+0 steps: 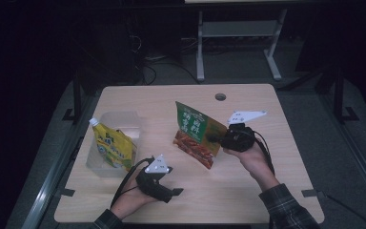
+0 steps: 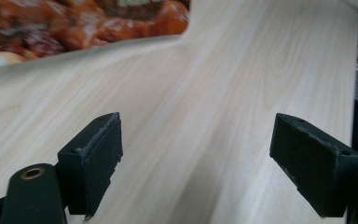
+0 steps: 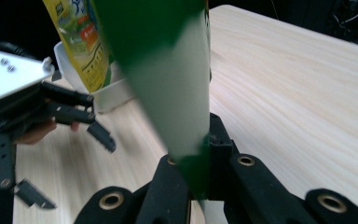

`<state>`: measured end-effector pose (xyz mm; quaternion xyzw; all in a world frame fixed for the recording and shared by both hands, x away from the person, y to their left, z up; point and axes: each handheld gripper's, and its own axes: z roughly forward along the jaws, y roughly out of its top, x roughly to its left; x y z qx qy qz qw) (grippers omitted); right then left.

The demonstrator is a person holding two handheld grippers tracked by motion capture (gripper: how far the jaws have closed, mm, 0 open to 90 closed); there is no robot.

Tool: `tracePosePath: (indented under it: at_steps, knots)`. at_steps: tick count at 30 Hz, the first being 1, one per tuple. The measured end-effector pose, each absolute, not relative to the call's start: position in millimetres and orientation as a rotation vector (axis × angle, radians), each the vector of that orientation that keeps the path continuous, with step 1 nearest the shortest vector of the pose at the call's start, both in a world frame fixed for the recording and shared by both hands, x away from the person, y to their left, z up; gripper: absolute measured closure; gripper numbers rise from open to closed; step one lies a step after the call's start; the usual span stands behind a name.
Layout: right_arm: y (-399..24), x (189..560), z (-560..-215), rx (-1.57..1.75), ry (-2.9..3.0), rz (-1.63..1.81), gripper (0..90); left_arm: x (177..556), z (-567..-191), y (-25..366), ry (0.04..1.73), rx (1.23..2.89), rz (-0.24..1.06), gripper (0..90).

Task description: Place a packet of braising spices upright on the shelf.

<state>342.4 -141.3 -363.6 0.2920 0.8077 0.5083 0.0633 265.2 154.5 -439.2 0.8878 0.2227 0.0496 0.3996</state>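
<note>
High view, surface: a pale wood-grain surface [image 1: 248, 191] with a round grommet hole [image 1: 220, 97] toward 12 o'clock.
High view, container: a clear plastic container [image 1: 124, 120] sat toward 9 o'clock on the surface, and a yellow spouted pouch [image 1: 112, 145] leaned in it with its white cap uppermost.
High view, green pouch: a green and red snack pouch [image 1: 195, 133] stood tilted near the middle of the surface, its lower red corner down by the wood.
High view, right gripper: the right gripper [image 1: 218, 139] was clamped on the pouch's edge at its 3 o'clock side, held by the right hand [image 1: 250, 155] in a plaid sleeve.
High view, left gripper: the left gripper [image 1: 170, 189] lay low toward 6 o'clock, pointing to 3 o'clock, in the left hand [image 1: 128, 200]; its jaws stood apart with nothing between them.
Left gripper view, gripper: the left gripper [image 2: 196, 161] had its two black jaws spread wide over bare wood.
Left gripper view, pouch: the red printed bottom of the green pouch [image 2: 84, 23] showed at 11 o'clock, well apart from the jaws.
Right gripper view, gripper: the right gripper [image 3: 200, 154] was closed tight on the green pouch [image 3: 168, 84], which rose toward 12 o'clock.
Right gripper view, background: the yellow pouch [image 3: 81, 42] stood in the container [image 3: 107, 95] at 10 o'clock, with the left gripper [image 3: 63, 163] at 8 o'clock, jaws apart.
</note>
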Motion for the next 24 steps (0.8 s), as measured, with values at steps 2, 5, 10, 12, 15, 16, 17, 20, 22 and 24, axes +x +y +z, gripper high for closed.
tracePosePath:
  at_steps: [2,5,10,12,15,16,17,20,22,24]
  knots:
    - [-136.6,345.6,-358.3,0.870,2.437,1.537,89.9,263.4,-440.1,156.6,0.566,2.246,0.129,16.3]
    - [-128.6,350.8,-349.1,0.853,2.435,1.533,90.0,261.2,-443.5,158.5,0.582,2.240,0.129,16.3]
    - [-112.8,361.5,-337.6,0.834,2.428,1.547,90.0,260.5,-446.4,157.4,0.579,2.253,0.133,16.3]
    - [-105.5,365.9,-334.1,0.821,2.431,1.551,90.0,260.5,-447.8,156.5,0.575,2.251,0.126,16.3]
    - [-93.0,372.1,-328.6,0.800,2.438,1.549,90.0,260.2,-449.3,155.0,0.576,2.251,0.121,16.3]
    - [-88.5,373.7,-326.5,0.799,2.439,1.556,90.0,260.2,-449.4,154.7,0.573,2.252,0.120,16.3]
    - [-84.2,376.0,-324.9,0.790,2.440,1.564,90.0,260.3,-449.3,154.6,0.568,2.255,0.122,16.3]
    - [-70.7,382.0,-318.9,0.773,2.445,1.566,90.0,260.1,-449.7,154.2,0.569,2.256,0.116,16.3]
    - [-61.3,386.3,-315.0,0.765,2.452,1.568,90.0,260.8,-449.8,154.4,0.569,2.263,0.127,16.3]
    - [-50.8,390.3,-311.6,0.751,2.453,1.573,90.0,261.2,-449.8,154.3,0.569,2.266,0.129,16.3]
